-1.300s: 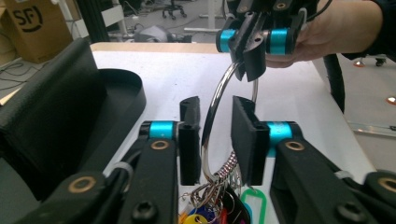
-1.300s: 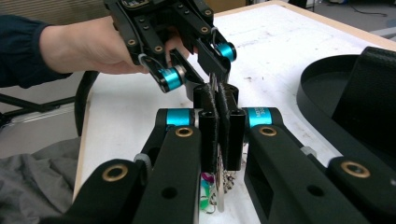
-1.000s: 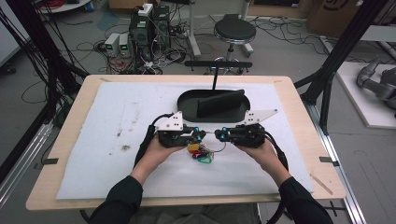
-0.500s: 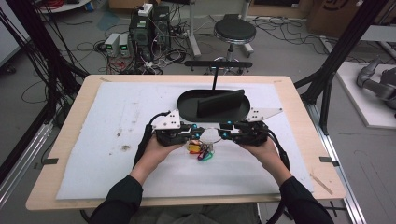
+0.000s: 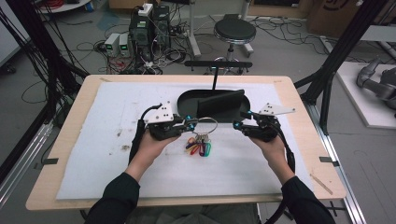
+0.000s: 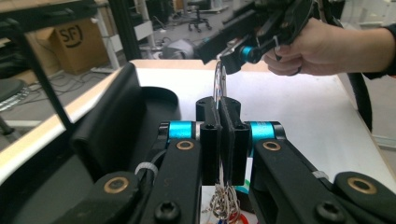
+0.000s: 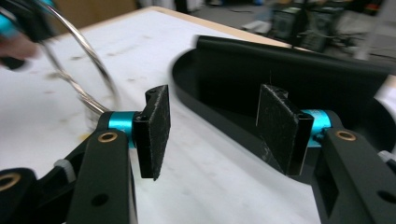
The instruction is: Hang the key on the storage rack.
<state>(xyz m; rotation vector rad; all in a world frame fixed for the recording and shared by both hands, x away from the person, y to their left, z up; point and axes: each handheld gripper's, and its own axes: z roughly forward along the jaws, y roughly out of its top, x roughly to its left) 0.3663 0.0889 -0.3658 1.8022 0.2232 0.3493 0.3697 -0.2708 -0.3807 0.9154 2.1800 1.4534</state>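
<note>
While the left tool [image 5: 188, 124] pinches the key ring [image 5: 207, 125] so the keys [image 5: 198, 145] hang free, the right tool [image 5: 239, 126] has just been opening, with nothing between its jaws.

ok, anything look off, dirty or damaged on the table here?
Only the white mat: brownish stains mark its left part, left of the left gripper, which is shut on the key ring, coloured key tags dangling. The right gripper has just been opening, nothing between its pads. The black tray looks intact.
</note>
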